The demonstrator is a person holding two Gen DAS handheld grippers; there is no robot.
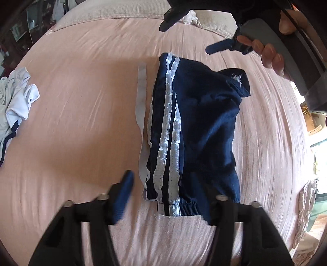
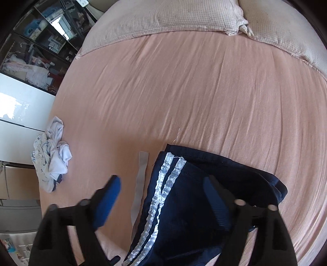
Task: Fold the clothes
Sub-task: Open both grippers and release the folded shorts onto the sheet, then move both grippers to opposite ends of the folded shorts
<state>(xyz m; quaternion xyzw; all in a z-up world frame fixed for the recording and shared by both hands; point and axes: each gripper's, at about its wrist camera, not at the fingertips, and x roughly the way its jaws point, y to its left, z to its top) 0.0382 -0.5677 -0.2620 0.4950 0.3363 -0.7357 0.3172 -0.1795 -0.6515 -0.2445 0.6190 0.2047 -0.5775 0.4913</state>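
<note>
Both claws stand released, jaws spread wide with nothing pinched: left gripper [image 1: 169, 196] hovers over the waistband end of the folded navy shorts [image 1: 194, 131], right gripper [image 2: 161, 196] over their far end. In the left wrist view the shorts lie at the middle of the pink bedsheet [image 1: 81, 114], a loose grey strip [image 1: 141, 98] just beside them at nine o'clock, crumpled white clothes [image 1: 14, 98] well apart at nine, pillows [image 2: 184, 18] at twelve.

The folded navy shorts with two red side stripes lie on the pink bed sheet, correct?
Not quite: the stripes on the folded navy shorts are white, not red, as the left wrist view shows. The shorts do lie on the pink bed sheet.
</note>
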